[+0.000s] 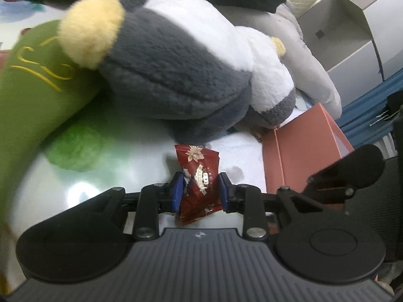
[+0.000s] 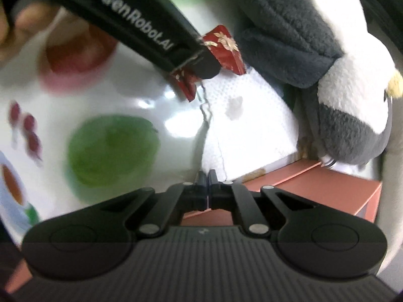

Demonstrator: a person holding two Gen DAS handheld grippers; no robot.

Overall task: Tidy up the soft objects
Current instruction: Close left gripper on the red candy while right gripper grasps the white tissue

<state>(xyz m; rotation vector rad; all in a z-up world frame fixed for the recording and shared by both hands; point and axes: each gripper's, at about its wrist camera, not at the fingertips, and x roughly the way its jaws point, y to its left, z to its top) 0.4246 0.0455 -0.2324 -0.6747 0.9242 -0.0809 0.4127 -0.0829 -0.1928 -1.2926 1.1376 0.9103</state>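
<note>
A small red snack packet (image 1: 199, 183), printed with gold flowers and a label, is pinched between the blue pads of the left tongs (image 1: 199, 191), lifted just above the glossy fruit-patterned table (image 1: 83, 191). Close behind it lies a grey-and-white plush penguin (image 1: 176, 70) with yellow feet, leaning on a green plush (image 1: 32, 80) stitched in yellow. A salmon-pink box (image 1: 304, 151) sits just right of the packet; what it holds cannot be seen. A white paper towel (image 2: 241, 125) lies on the table near the box. The right tongs (image 2: 207, 188) are fully closed with nothing between them.
</note>
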